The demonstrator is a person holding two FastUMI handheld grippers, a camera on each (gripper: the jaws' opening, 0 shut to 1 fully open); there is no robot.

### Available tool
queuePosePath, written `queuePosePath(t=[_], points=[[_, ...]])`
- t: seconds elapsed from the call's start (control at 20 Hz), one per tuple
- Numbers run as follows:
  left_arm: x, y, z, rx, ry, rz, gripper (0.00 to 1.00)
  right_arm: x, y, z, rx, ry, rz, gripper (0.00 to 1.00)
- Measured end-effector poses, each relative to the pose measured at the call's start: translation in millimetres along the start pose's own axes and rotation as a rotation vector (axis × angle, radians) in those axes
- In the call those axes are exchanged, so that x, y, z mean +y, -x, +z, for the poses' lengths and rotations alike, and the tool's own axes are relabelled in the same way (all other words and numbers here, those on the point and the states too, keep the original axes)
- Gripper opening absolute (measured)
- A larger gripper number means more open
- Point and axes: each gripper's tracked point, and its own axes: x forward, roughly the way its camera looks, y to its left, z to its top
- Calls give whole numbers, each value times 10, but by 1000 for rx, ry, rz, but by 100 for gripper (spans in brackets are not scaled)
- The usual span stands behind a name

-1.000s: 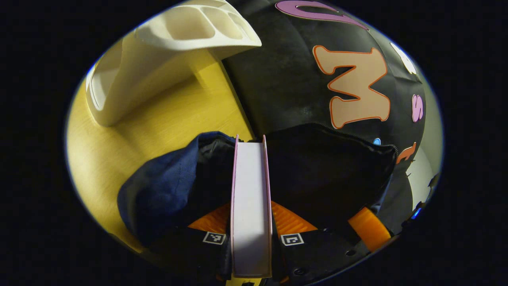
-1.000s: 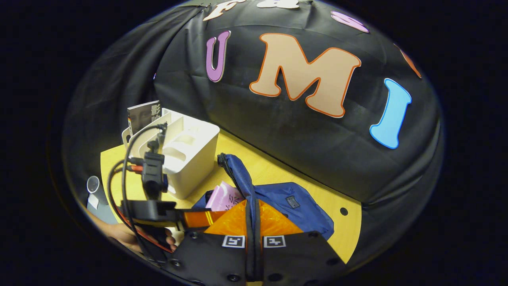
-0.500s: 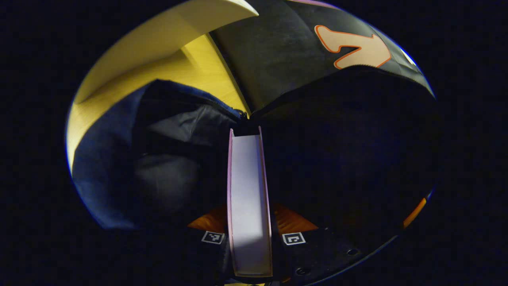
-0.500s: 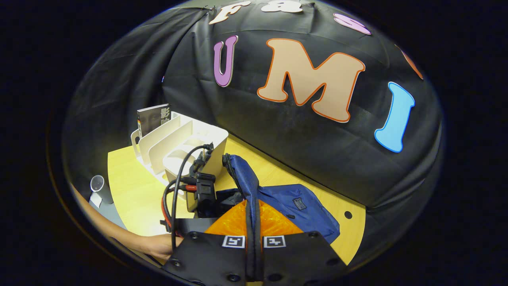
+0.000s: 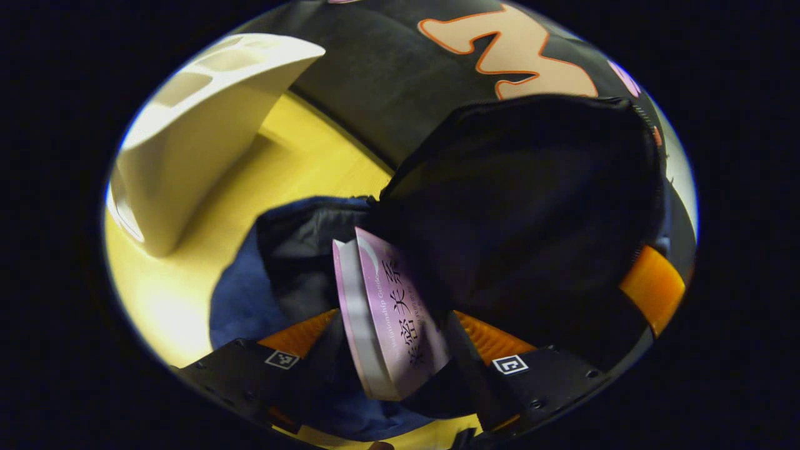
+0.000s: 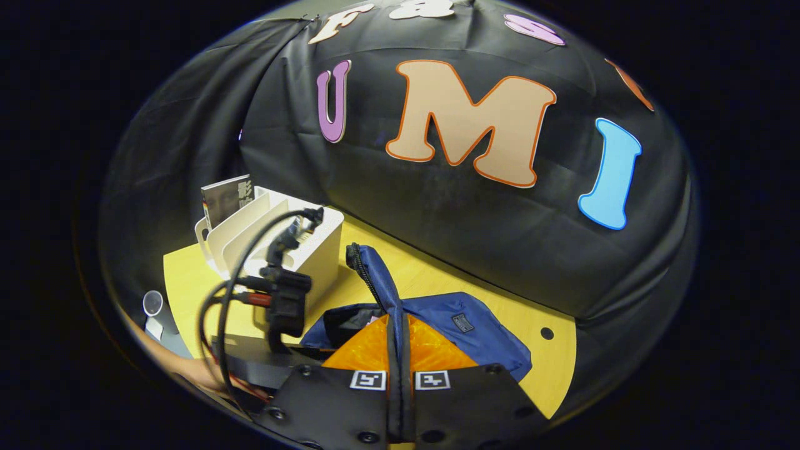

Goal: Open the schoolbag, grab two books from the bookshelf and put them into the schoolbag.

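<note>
Book [image 5: 390, 312], pink-covered, is leaning inside your schoolbag [image 5: 294, 250] between spread left fingers [image 5: 300, 331]; right fingers [image 6: 431, 344] are pinching its blue fabric rim [image 6: 394, 325].

Pink book [image 5: 400, 312], navy schoolbag [image 6: 475, 331], white bookshelf [image 5: 200, 137], yellow wood-grain table [image 6: 431, 275], orange-fingered gripper [image 6: 397, 350].

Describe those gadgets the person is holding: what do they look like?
Each hand-held gripper has a flat black body with screw heads, two small square black-and-white marker tags, and translucent orange ribbed fingers. The left hand-held gripper shows the same build; seen from the right one, it carries a black camera block with looping black and red cables.
</note>
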Motion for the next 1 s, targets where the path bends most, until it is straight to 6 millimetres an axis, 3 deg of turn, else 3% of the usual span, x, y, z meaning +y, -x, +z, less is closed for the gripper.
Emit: queuePosePath(t=[0.2, 0.5, 0.95, 1.0], points=[[-55, 397, 273, -21, -157, -8, 95, -13, -8, -13, 1, 21, -14, 3], [-12, 938, 1050, -166, -272, 11, 95, 33, -16, -4, 0, 44, -49, 3], [478, 1740, 2196, -336, -358, 120, 95, 81, -60, 28, 8, 42, -99, 2], [614, 1791, 2308, -339, -362, 133, 94, 87, -66, 19, 7, 41, -104, 3]])
